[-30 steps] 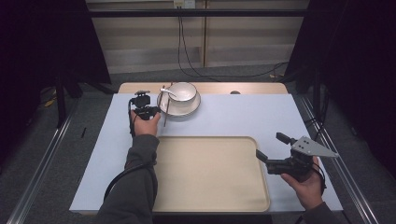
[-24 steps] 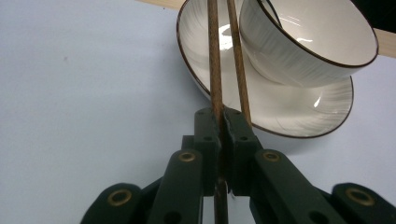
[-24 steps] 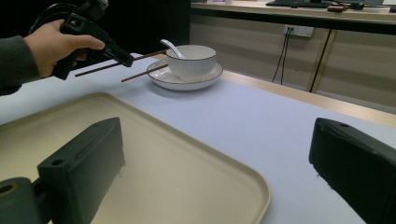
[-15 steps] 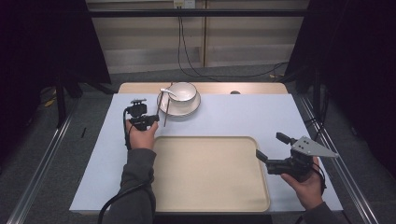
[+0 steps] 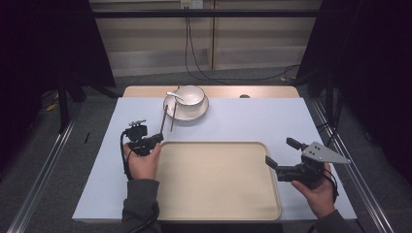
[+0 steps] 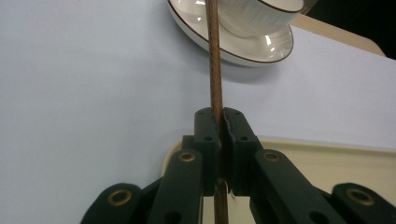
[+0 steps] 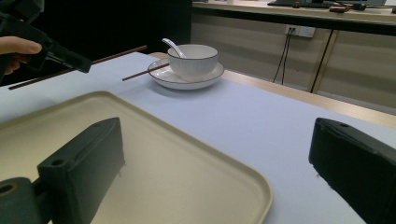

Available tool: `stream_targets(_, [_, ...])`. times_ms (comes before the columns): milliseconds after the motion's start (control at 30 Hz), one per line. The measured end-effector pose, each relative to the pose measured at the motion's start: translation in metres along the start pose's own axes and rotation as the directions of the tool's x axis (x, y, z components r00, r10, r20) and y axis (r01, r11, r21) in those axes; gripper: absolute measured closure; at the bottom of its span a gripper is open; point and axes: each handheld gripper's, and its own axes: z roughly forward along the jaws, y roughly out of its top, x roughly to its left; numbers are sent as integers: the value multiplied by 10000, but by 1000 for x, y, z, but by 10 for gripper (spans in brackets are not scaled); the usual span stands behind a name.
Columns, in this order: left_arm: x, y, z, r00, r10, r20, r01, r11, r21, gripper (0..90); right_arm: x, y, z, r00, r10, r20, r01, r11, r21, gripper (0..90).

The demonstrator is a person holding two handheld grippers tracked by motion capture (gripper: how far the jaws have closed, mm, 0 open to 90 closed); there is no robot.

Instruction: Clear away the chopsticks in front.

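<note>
**Chopstick carried off the plate toward the tray**

One brown chopstick (image 6: pixel 215 70) is pinched between the pressed-together pads of the left gripper (image 5: pixel 154 139), its far end reaching ahead over the plate (image 6: pixel 261 51) beneath the bowl (image 7: pixel 192 59). A second chopstick (image 7: pixel 144 72) is left leaning on that plate's rim. Just beside the left gripper lies the beige tray (image 5: pixel 218 213); the right gripper (image 5: pixel 282 156) is held spread wide over the tray's opposite edge. Lowering and release onto the tray are judged due next.
</note>
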Motion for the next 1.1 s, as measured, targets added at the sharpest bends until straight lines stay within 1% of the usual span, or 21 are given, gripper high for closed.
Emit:
stream_targets(33, [0, -3, -3, 9999, -99, 115, 100, 9999, -76, 852, 0, 0, 0, 10000, -10, -9, 10, 10000, 12, 29])
stream_targets(67, [0, -6, -6, 9999, -64, 159, 66, 9999, -86, 852, 0, 0, 0, 10000, -24, 23, 24, 10000, -23, 29])
stream_targets(133, [-1, -13, -12, 9992, -237, 316, 241, 9996, -124, 852, 1, 0, 0, 10000, 11, -5, -11, 10000, -72, 29])
stream_targets(167, [-1, -15, -14, 9994, -156, 293, 160, 9998, -127, 852, 1, 1, 0, 10000, 13, 26, -13, 10000, -50, 29])
stream_targets(267, [-5, -24, -22, 9985, -265, 479, 275, 9994, -208, 851, 2, 1, 0, 10000, -16, -26, 16, 10000, -80, 29])
stream_targets(333, [-7, -31, -27, 9986, -80, 517, 92, 9997, -229, 851, 2, 1, 0, 10000, -43, -76, 43, 10000, -55, 29])
stream_targets(400, [-8, -38, -31, 9975, -188, 676, 197, 9997, -129, 851, 3, 1, 0, 9999, -53, -108, 53, 10000, -51, 29])
stream_targets(467, [-8, -45, -37, 9983, -93, 574, 103, 9998, -178, 851, 3, 1, 0, 9999, -28, -99, 28, 10000, -56, 29])
stream_targets(533, [-9, -51, -42, 9978, -178, 634, 190, 9997, -183, 851, 3, 1, 0, 10000, -50, -68, 49, 10000, -51, 29])
stream_targets(567, [-9, -53, -43, 9986, -33, 534, 42, 9998, -171, 851, 4, 1, 0, 10000, -42, -88, 41, 10000, -55, 29])
stream_targets(600, [-11, -56, -45, 9987, -99, 504, 108, 9998, -185, 851, 4, 1, 0, 10000, -42, -88, 41, 10000, -55, 29])
stream_targets(633, [-10, -59, -47, 9985, 12, 542, -4, 9999, -142, 851, 4, 1, 0, 9999, -106, -99, 106, 9999, -55, 30])
stream_targets(667, [-11, -62, -47, 9980, -39, 628, 46, 9999, -104, 851, 4, 1, 0, 9999, -108, -130, 107, 9999, -65, 30])
stream_targets(700, [-11, -66, -48, 9979, 50, 650, -51, 10000, 13, 851, 4, 1, 0, 9999, -108, -130, 107, 9999, -65, 30])
stream_targets(767, [-12, -72, -48, 9967, -61, 807, 55, 10000, 78, 851, 5, 1, 0, 9999, -138, -73, 138, 9999, -26, 30])
stream_targets(833, [-13, -78, -49, 9974, 6, 715, -19, 9998, 183, 851, 5, 1, 0, 9999, -109, -68, 109, 9999, -42, 30])
stream_targets(867, [-13, -81, -50, 9971, 14, 758, -38, 9995, 320, 851, 5, 1, 0, 9999, -130, -64, 129, 9999, -60, 30])
stream_targets(900, [-14, -85, -50, 9972, -61, 744, 34, 9993, 359, 852, 5, 1, 0, 9999, -123, -65, 123, 9999, -62, 30])
stream_targets(967, [-13, -89, -50, 9976, -24, 690, -4, 9991, 419, 852, 4, 1, 0, 9999, -122, -103, 121, 9999, -12, 30])
stream_targets(1067, [-13, -96, -49, 9971, -206, 731, 167, 9984, 538, 852, 5, 1, 0, 9999, -103, -79, 103, 9999, -20, 30])
stream_targets(1100, [-12, -97, -49, 9976, -118, 687, 75, 9980, 622, 851, 5, 1, 0, 9999, -126, -105, 126, 9999, -27, 30])
